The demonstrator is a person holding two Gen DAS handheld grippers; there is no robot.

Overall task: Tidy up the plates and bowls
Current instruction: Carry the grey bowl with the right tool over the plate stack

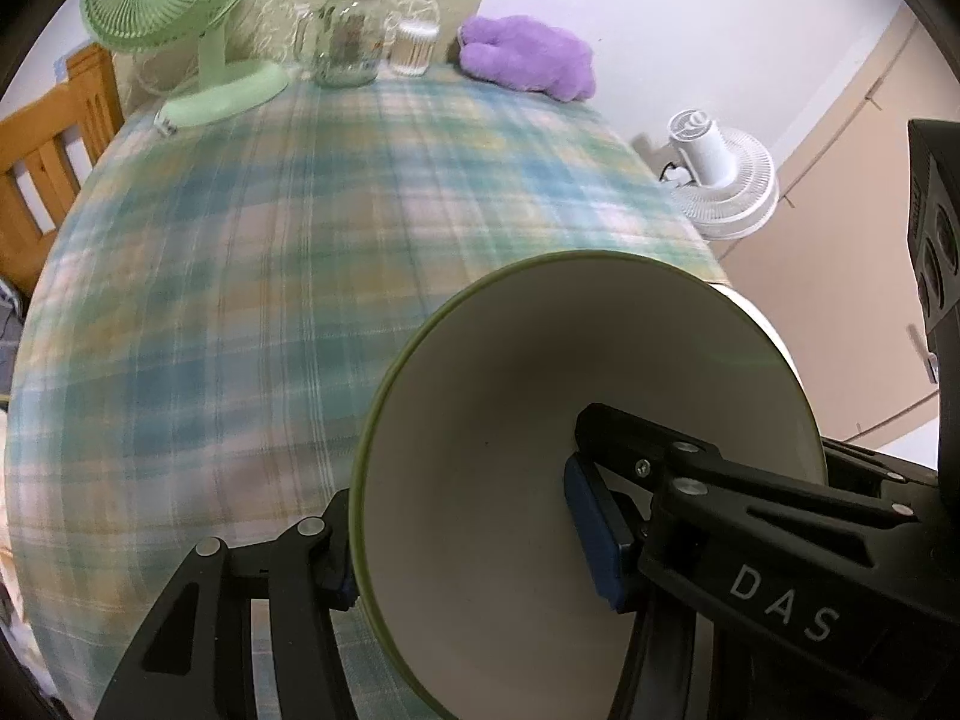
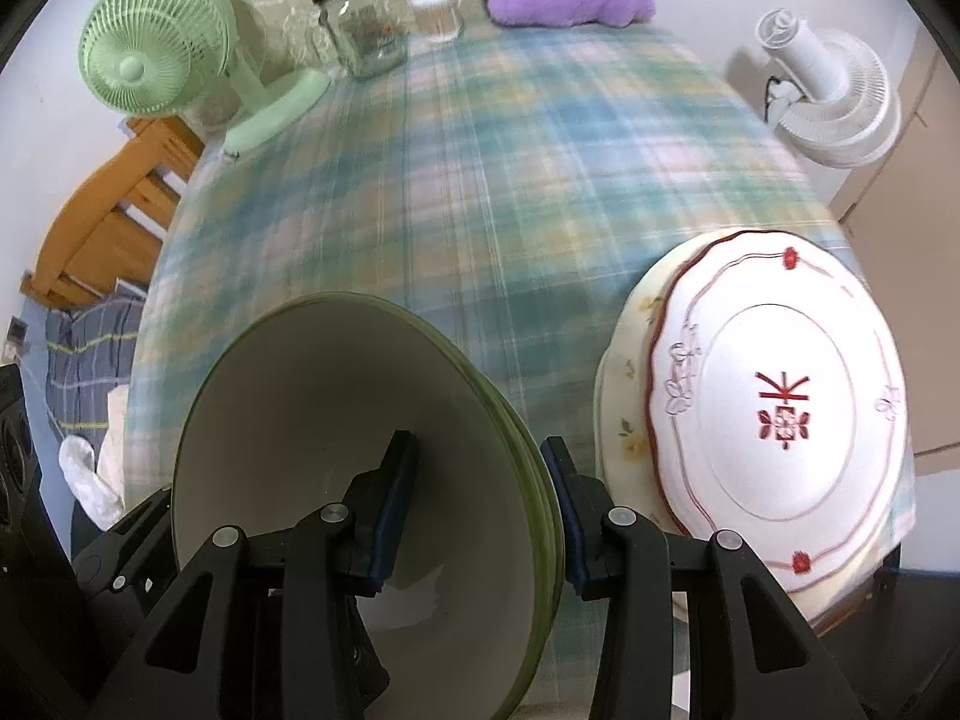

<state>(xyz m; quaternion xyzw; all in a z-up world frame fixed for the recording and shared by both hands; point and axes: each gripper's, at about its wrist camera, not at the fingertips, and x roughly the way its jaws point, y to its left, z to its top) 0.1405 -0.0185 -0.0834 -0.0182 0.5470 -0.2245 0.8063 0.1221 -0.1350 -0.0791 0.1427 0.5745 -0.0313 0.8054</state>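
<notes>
Nested green bowls (image 2: 360,420); plates (image 2: 780,396) stacked

Green-rimmed cream bowls (image 2: 360,450), nested and tilted, have their wall between the fingers (image 2: 393,510); stacked patterned plates (image 2: 780,408) lie just right of them.

**A home, at the dining table**

We're looking at a lived-in room here: a table under a soft plaid tablecloth (image 1: 252,276), and along its far edge a green desk fan (image 1: 180,18), a glass jar (image 1: 351,36) and a purple plush toy (image 1: 528,57). There's a wooden chair (image 1: 54,138) at the side, a white fan (image 2: 834,102) beyond the table, and patterned dinner plates (image 2: 780,408) near the table edge.
</notes>
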